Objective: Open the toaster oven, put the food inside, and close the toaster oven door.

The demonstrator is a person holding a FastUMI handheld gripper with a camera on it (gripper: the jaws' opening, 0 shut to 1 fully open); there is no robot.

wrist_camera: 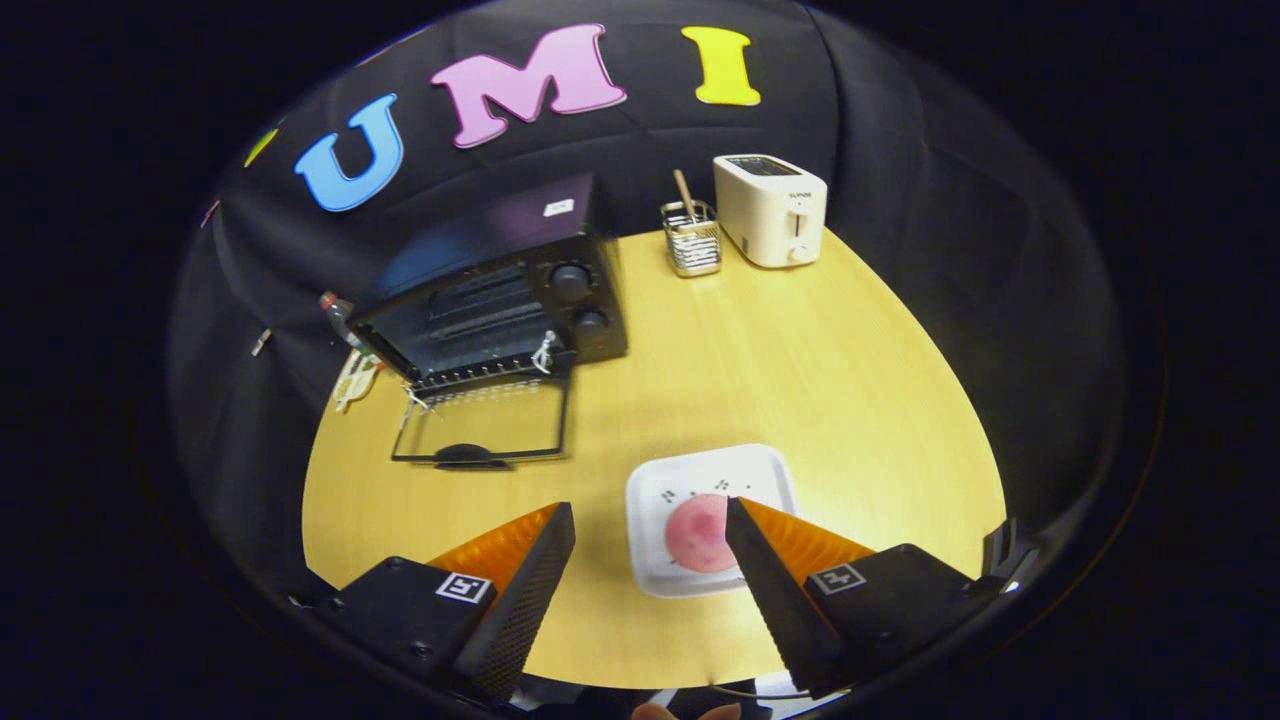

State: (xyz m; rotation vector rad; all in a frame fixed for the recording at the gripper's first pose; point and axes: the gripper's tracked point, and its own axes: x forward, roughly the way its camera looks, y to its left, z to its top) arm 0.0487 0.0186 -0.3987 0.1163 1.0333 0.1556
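Gripper view: the gripper (650, 515) hangs above a wooden table (860, 400) with its fingers spread wide and nothing between them but air. The right fingertip overlaps, in this view, the edge of a pink round of food (698, 535) that lies on a white plate (680, 480). Whether that tip touches the food or merely hovers over it cannot be told from here. The food sits toward the right finger rather than midway between the two, so the jaws would, in my judgement, need to shift right before they could close on it evenly.

Beyond the left finger stands the oven (500, 290), a dark box with two knobs (580, 300) on its right side. Its door (485, 425) is already swung down flat on the table, handle nearest the gripper, and the rack (480, 375) shows at the mouth. That placement makes sense: with the door lying open toward the plate, the path from plate to rack is short and unobstructed. So the opening step looks done, and picking up the food seems to be the step in hand.

At the far edge of the table, well apart from the oven, stand a white toaster (770, 210) and, just beside it, a wire holder (691, 240) with a wooden stick in it. Both are out of the working path.
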